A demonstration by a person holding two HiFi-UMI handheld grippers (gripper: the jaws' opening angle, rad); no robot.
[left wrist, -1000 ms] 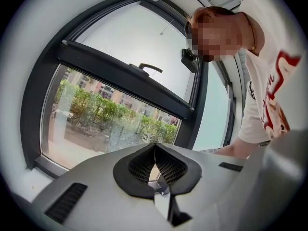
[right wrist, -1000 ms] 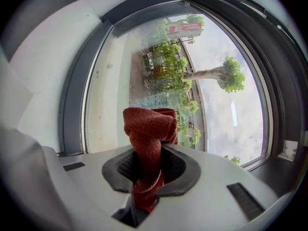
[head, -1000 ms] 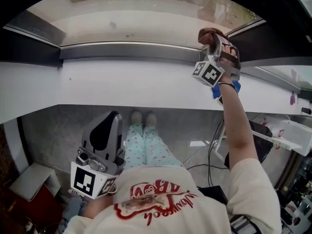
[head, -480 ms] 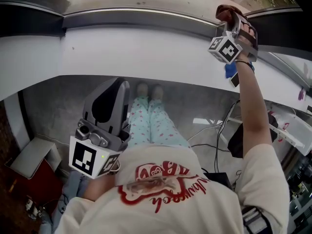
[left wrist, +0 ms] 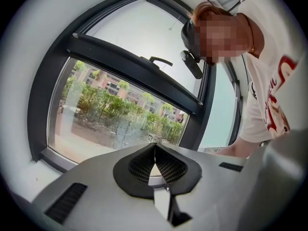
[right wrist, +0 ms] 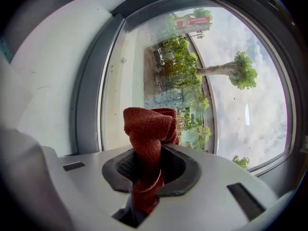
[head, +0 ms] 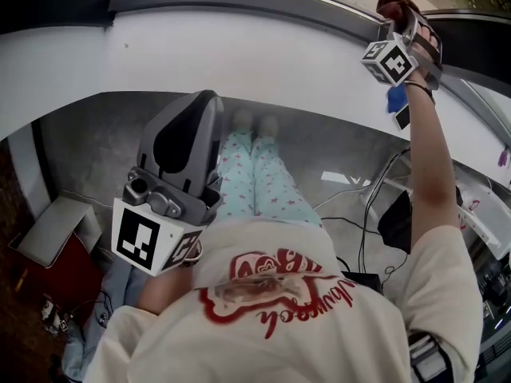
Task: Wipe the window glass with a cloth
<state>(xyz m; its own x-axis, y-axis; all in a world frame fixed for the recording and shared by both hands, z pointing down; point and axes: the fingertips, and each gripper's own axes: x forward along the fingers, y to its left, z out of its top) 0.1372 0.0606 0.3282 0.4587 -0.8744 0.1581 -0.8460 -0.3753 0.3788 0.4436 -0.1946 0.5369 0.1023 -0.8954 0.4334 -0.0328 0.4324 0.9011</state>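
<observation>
There are two grippers and one cloth. The right gripper (right wrist: 150, 170) is high at the far right. Its jaws are clenched on the red cloth (right wrist: 148, 129), which stands up before the window glass (right wrist: 202, 81). The left gripper (left wrist: 155, 163) is low at the near left, its jaws pressed together on nothing.

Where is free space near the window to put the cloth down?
The white sill is bare from its left end up to the right claw, which holds the cloth. The floor right of the legs is crowded with cables.
</observation>
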